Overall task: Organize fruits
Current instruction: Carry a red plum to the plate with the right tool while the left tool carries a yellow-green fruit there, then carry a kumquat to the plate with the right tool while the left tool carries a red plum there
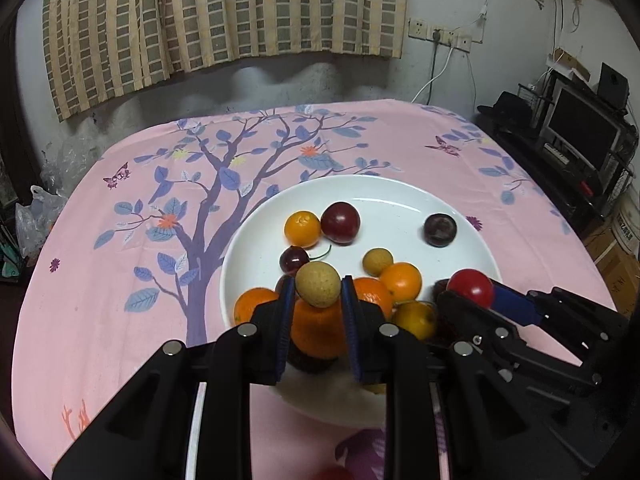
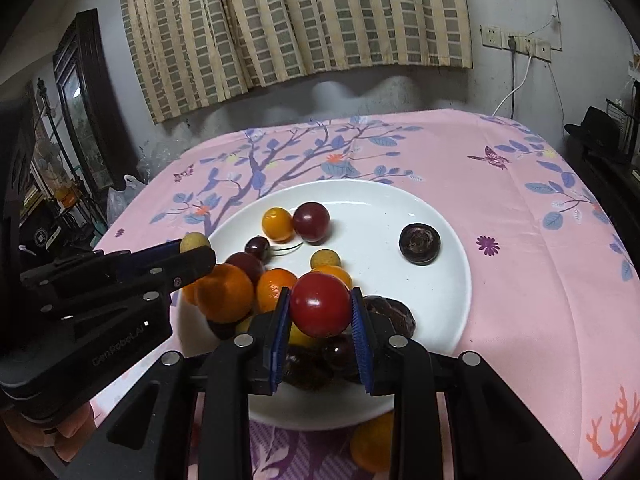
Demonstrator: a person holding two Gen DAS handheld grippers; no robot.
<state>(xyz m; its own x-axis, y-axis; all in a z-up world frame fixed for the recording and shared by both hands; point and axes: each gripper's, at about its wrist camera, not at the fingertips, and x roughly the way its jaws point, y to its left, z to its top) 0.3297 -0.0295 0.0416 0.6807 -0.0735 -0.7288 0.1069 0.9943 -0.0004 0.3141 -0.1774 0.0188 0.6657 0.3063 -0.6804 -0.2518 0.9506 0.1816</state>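
Left gripper point(image 1: 318, 290): clamping a tan longan point(image 1: 318, 284), hanging over the near side of the white plate point(image 1: 400, 188). Right gripper point(image 2: 320, 306): gripping a red cherry tomato point(image 2: 320, 305) above the near fruit pile. Advice: carrying both gently, keeping pads level, releasing only over like fruit.

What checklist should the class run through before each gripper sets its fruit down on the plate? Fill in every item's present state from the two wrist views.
1. Left gripper shut on the tan round fruit: ok.
2. Right gripper shut on the red round fruit: ok, both pads touch it.
3. Both held fruits lifted clear of the pile: cannot tell; they overlap it in both views.
4. Bare spot on the white plate for a set-down: ok, between the dark red plum and the dark purple fruit.
5. Grippers apart from each other: ok.
6. All fruit on the plate: not ok; an orange fruit lies on the pink tablecloth.
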